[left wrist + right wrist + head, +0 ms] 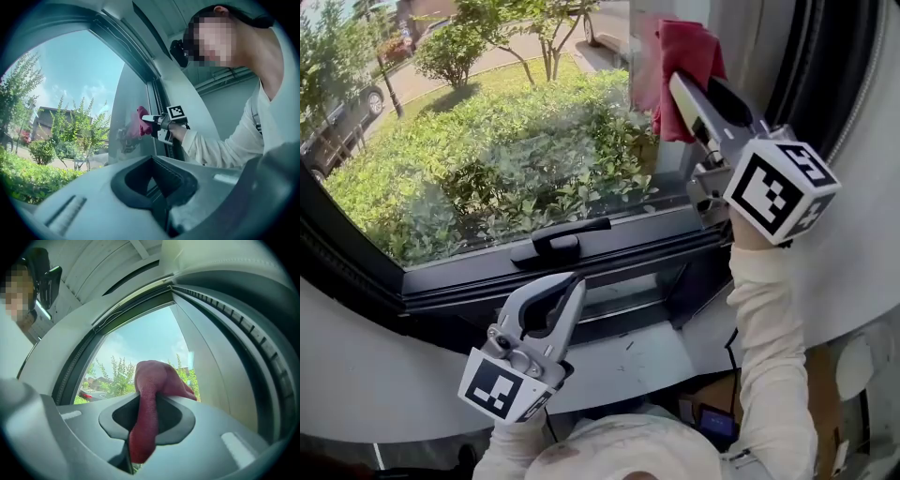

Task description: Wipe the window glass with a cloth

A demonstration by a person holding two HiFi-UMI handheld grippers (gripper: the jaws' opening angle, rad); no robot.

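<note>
1. Red cloth (686, 56) sits bunched against the window glass (487, 141), at the pane's upper right corner in the head view, just beside the dark frame (811, 66).
2. We hold it with the right gripper (682, 89), arm raised, its jaws clamped on the cloth. In the right gripper view a strip of the fabric runs down between the jaws and a wad bulges past their tips.
3. Our left gripper (565, 289) hangs low in front of the sill, its jaws pressed together. It is below the black window handle (558, 246) and well apart from the cloth.
4. From the left gripper view we see the right gripper side-on, pressing the cloth to the pane, with a faint reflection beside it and a white sleeve (220, 145) behind.
5. Through the glass we see sunlit green shrubs (516, 178), trees along a path, and a dark car (333, 127) at the far left.
</note>
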